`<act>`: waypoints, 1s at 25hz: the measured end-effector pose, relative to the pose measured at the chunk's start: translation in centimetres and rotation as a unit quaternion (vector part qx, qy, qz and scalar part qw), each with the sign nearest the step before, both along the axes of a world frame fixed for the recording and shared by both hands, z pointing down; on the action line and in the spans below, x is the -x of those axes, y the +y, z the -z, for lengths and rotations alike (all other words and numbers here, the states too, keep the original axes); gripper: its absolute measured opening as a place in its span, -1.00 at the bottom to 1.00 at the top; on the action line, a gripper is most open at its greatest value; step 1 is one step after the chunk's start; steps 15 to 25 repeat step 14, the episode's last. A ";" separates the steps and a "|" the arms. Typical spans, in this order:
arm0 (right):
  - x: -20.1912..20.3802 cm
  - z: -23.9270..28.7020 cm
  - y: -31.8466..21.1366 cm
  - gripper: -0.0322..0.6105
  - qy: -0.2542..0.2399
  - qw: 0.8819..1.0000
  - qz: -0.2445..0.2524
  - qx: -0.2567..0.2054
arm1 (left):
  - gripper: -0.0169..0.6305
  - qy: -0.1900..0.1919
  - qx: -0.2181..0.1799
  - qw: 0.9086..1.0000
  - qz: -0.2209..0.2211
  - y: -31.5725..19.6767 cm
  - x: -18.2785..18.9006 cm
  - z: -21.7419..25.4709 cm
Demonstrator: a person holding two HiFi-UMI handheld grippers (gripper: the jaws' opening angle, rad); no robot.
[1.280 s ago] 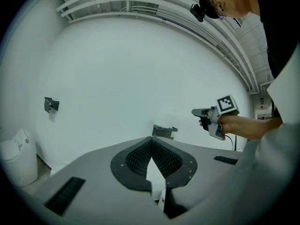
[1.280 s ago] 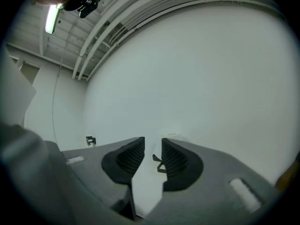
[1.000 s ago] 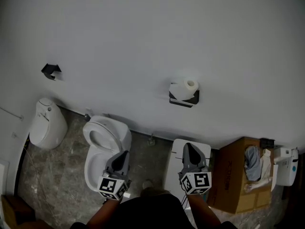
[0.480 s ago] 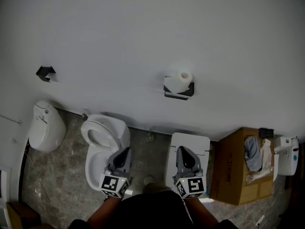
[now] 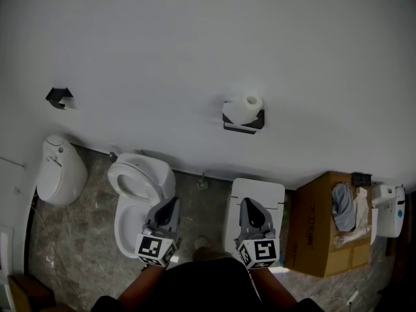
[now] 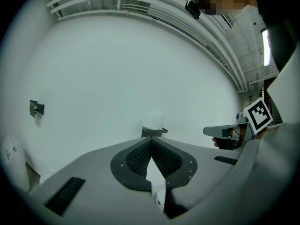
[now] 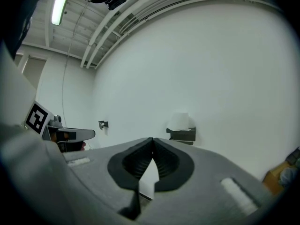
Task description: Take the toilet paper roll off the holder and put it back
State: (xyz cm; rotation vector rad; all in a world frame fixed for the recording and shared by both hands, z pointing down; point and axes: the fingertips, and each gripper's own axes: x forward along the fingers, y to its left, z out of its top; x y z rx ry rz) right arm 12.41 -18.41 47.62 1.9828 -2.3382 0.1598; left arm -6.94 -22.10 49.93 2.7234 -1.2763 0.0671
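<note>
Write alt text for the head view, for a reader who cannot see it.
A toilet paper roll sits untouched on a black holder on a white wall. Lower in the picture, the left tongs and right tongs are held side by side, both shut and empty, near a toilet; a cardboard box stands at the right.

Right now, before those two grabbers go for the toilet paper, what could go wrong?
Both the left gripper and right gripper are shut; reaching in like that would probably shove the toilet paper roll off its holder rather than grasp it. A knocked roll could drop to the floor beside the toilet.
</note>
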 end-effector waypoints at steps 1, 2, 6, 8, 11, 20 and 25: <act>0.1 -0.1 0.0 -0.91 -0.001 1.000 0.000 0.000 | -0.91 0.000 0.001 1.000 0.000 0.0 0.0 -0.1; 0.1 -0.2 0.1 -0.91 -0.001 1.000 0.001 0.000 | -0.91 0.000 0.002 1.000 0.000 0.1 -0.1 -0.1; 0.2 -0.4 -0.1 -0.91 0.008 1.000 0.003 0.010 | -0.91 0.001 0.008 1.000 0.001 0.2 -0.2 -0.5; 0.2 -0.5 -0.3 -0.91 0.010 1.000 0.003 0.011 | -0.91 0.000 0.010 1.000 0.001 0.1 -0.4 -0.6; -0.1 -0.6 -0.4 -0.91 0.009 1.000 0.001 0.011 | -0.91 0.002 0.017 1.000 0.002 0.0 -0.5 -1.0; -0.4 -1.0 -0.4 -0.91 0.005 1.000 -0.002 0.018 | -0.91 0.004 0.024 1.000 -0.002 0.2 -0.9 -1.3; -0.4 -1.0 -0.4 -0.91 0.005 1.000 -0.002 0.018 | -0.91 0.004 0.024 1.000 -0.002 0.2 -0.9 -1.3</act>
